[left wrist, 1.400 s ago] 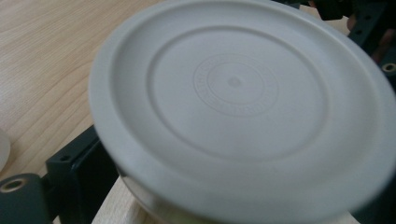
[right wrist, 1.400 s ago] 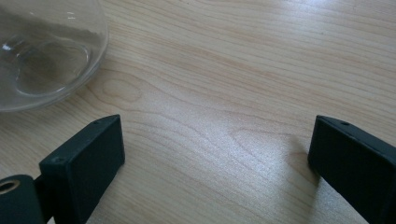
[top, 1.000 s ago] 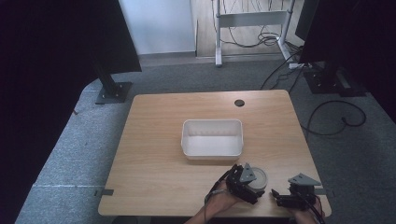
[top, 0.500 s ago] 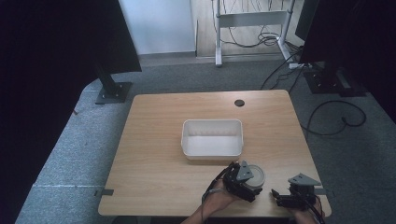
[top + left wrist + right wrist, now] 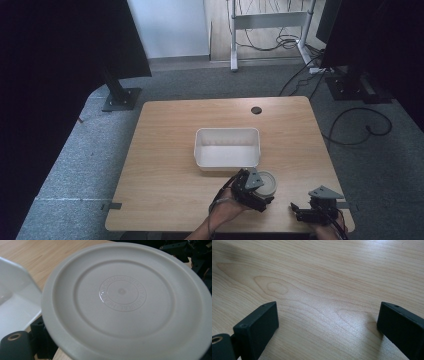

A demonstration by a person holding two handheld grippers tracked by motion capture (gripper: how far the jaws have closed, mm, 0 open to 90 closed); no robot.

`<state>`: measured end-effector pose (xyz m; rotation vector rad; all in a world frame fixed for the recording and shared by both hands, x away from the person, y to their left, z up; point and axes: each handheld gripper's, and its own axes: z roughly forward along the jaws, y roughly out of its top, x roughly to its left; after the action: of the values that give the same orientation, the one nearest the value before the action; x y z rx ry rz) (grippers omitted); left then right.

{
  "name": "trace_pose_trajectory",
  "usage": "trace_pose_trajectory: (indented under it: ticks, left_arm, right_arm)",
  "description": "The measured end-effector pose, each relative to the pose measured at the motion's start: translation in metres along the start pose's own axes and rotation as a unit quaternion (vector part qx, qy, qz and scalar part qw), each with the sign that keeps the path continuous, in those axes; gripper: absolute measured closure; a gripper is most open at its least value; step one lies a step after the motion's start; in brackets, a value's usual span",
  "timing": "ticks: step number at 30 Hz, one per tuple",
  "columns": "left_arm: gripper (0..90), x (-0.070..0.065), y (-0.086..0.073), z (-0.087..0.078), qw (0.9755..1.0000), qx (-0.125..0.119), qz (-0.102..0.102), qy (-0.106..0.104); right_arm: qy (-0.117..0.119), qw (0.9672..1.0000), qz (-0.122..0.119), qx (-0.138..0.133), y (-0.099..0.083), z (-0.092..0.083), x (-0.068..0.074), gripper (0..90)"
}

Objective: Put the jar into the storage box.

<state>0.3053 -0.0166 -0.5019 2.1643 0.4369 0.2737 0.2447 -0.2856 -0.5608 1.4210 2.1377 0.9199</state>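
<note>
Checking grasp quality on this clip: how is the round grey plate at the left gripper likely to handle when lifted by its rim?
The plate looks like moulded plastic with embossed lettering, so probably light and stiff. Its smooth, slightly glossy surface may slip in the left gripper. Held at one edge near the white bin, it could tilt or pivot.

My high camera looked forward and down over the whole desk [image 5: 165, 150]. My left claw's camera sat close against the grey plate [image 5: 125, 300]; the right one skimmed bare desk [image 5: 324, 277] beside that plate.
</note>
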Motion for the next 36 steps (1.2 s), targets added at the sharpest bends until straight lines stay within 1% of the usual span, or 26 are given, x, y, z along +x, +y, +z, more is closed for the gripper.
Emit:
trace_pose_trajectory:
  ticks: [1,2,4,5,8,20,26,30,36]
  left_arm:
    - [10.1,0.000,0.000,0.000,1.0000,0.000,0.000,0.000]
    - [10.1,0.004,-0.001,-0.004,1.0000,0.001,0.001,0.007]
    - [10.1,0.006,-0.001,-0.005,0.9999,0.001,0.001,0.011]
    - [10.1,0.010,-0.002,-0.009,0.9999,0.001,-0.001,0.016]
    - [10.1,0.015,-0.003,-0.013,0.9998,0.000,-0.006,0.020]
    - [10.1,0.029,-0.005,-0.023,0.9994,0.005,-0.014,0.032]
    - [10.1,0.038,-0.003,-0.031,0.9990,0.000,-0.020,0.041]
    - [10.1,0.045,-0.003,-0.034,0.9984,-0.002,-0.026,0.051]
    - [10.1,0.059,-0.005,-0.040,0.9969,-0.004,-0.041,0.067]
  right_arm:
    - [0.000,1.0000,0.000,0.000,0.000,0.000,0.000,3.4]
    - [0.000,1.0000,0.000,0.000,0.000,0.000,0.000,3.4]
    - [0.000,1.0000,0.000,0.000,0.000,0.000,0.000,3.4]
    - [0.000,1.0000,0.000,0.000,0.000,0.000,0.000,3.4]
    - [0.000,1.0000,0.000,0.000,0.000,0.000,0.000,3.4]
    - [0.000,1.0000,0.000,0.000,0.000,0.000,0.000,3.4]
    - [0.000,1.0000,0.000,0.000,0.000,0.000,0.000,3.4]
    - [0.000,1.0000,0.000,0.000,0.000,0.000,0.000,3.4]
    - [0.000,1.0000,0.000,0.000,0.000,0.000,0.000,3.4]
